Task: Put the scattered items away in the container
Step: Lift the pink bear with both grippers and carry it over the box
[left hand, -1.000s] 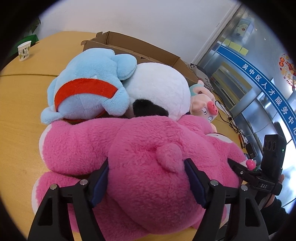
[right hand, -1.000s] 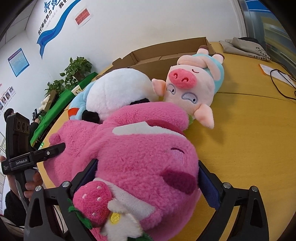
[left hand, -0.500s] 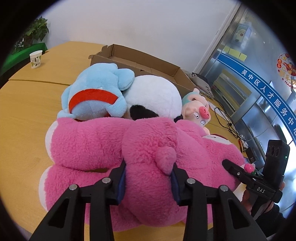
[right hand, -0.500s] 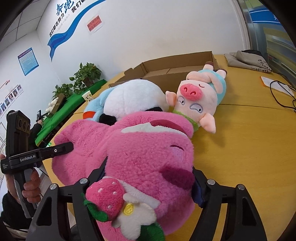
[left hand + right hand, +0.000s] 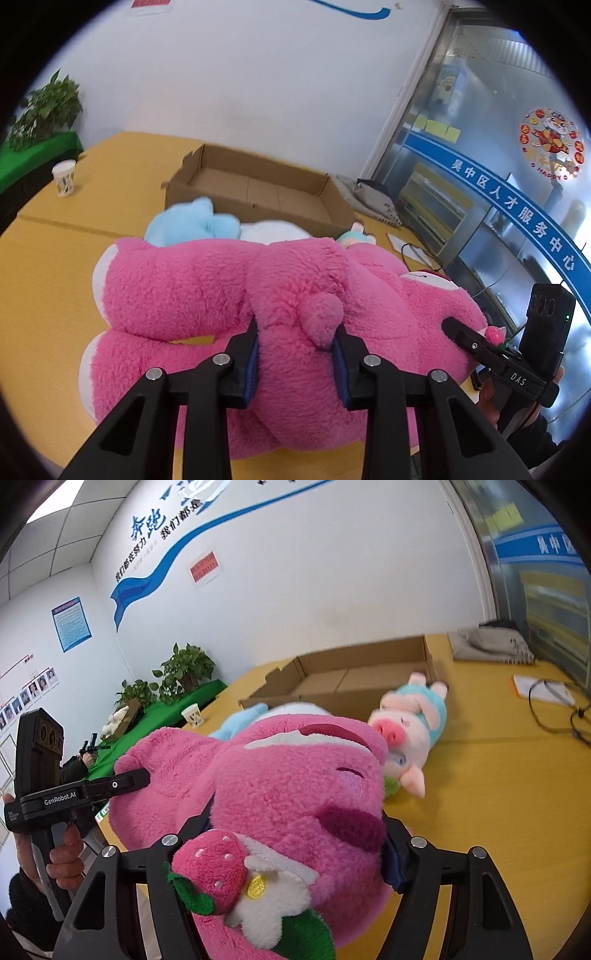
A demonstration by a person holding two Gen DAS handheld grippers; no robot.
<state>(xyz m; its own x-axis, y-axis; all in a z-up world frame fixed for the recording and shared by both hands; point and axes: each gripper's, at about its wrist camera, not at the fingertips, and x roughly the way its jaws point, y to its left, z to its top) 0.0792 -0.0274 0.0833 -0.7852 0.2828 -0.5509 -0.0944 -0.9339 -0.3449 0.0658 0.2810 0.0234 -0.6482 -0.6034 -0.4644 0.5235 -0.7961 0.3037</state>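
Two grippers grasp your big fuzzy pink plush bear (image 5: pixel 207 295): left gripper (image 5: pixel 295 354) clenched on its rump beside the tail, right gripper (image 5: pixel 299 834) on its head, jaws just closed in. Bear raised above yellow table (image 5: pixel 498 782), near open cardboard box (image 5: pixel 258 188).

The yellow wooden table (image 5: pixel 509 786) carries an open cardboard box (image 5: pixel 258 192) toward its far edge. In front of the box lie a pig plush (image 5: pixel 413 723) and a light-blue plush (image 5: pixel 192 221). A paper cup (image 5: pixel 64 177) stands near the left edge, and a folded grey cloth, possibly a bag (image 5: pixel 491 644), papers (image 5: pixel 543 690) and a black cable (image 5: pixel 561 720) lie to the right.
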